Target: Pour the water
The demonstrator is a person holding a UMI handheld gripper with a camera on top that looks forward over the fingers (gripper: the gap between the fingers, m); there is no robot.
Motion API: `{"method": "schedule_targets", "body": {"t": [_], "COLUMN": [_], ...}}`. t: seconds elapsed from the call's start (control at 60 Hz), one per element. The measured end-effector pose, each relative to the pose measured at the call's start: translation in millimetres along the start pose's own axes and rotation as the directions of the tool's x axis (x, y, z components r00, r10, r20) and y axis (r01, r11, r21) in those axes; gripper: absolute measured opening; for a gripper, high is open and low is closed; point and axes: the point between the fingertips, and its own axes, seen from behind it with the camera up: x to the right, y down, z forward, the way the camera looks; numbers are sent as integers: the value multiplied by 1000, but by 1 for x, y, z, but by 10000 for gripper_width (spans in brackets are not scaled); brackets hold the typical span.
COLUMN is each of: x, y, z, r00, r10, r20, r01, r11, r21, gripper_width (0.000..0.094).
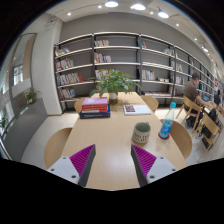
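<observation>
My gripper [112,163] is open and empty above a light wooden table [105,140], its two magenta pads wide apart with bare tabletop between them. Just ahead of the right finger [145,160] stands a short white cup with a dark pattern [140,133]. To its right, further along the table edge, stands a blue-green water bottle with a light cap [166,128]. Neither is touched by the fingers.
A stack of books [95,106], a potted green plant [115,82] and a flat book [136,109] lie at the table's far end. Wooden chairs [181,140] surround the table. Long bookshelves [120,60] fill the back wall. A person [191,90] sits at the far right.
</observation>
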Motion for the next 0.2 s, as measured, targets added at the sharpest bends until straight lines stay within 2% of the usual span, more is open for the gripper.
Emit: {"method": "schedule_targets", "body": {"t": [0.2], "x": [-10], "y": [-9], "z": [-15], "r00": [999], "r10": [-31], "r20": [7], "r01": [31], "r11": [999], "r21": [27], "gripper_width": [711]}}
